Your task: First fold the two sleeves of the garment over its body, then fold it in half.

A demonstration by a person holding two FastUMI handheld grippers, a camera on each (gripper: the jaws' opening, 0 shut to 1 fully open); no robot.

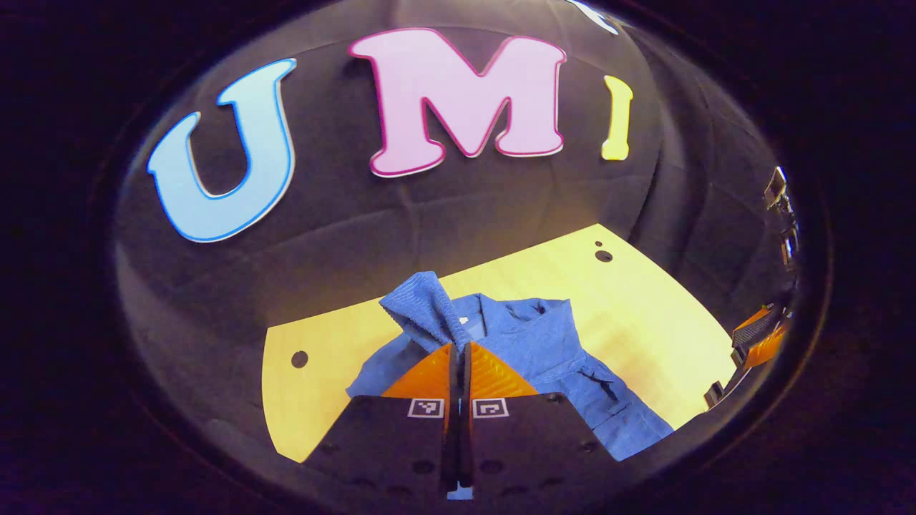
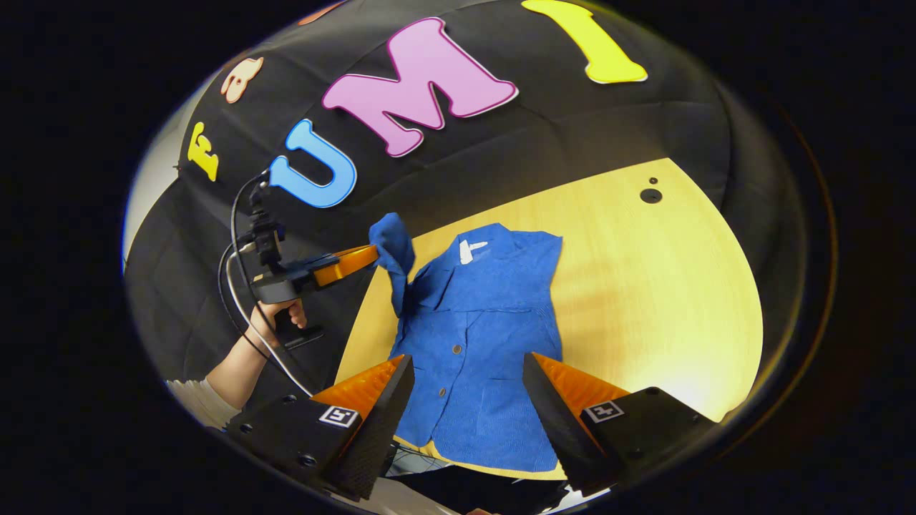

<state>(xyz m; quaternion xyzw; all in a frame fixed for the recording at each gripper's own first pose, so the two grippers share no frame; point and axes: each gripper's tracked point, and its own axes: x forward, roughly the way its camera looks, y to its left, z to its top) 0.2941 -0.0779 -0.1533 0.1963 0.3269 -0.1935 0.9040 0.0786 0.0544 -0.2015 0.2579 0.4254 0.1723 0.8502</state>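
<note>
Left gripper [image 1: 460,348] clenched on shirt [image 2: 476,336] sleeve [image 2: 393,250], lifted at 11 o'clock; right gripper [image 2: 469,372] released above hem.

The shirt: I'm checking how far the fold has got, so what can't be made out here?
- Left gripper view: the left gripper hides the pinched part of the sleeve and the shirt behind its fingers.
- Right gripper view: the right gripper hangs open over the shirt's hem, which meets the near edge of the table; the other sleeve can't be told apart from the body.
</note>
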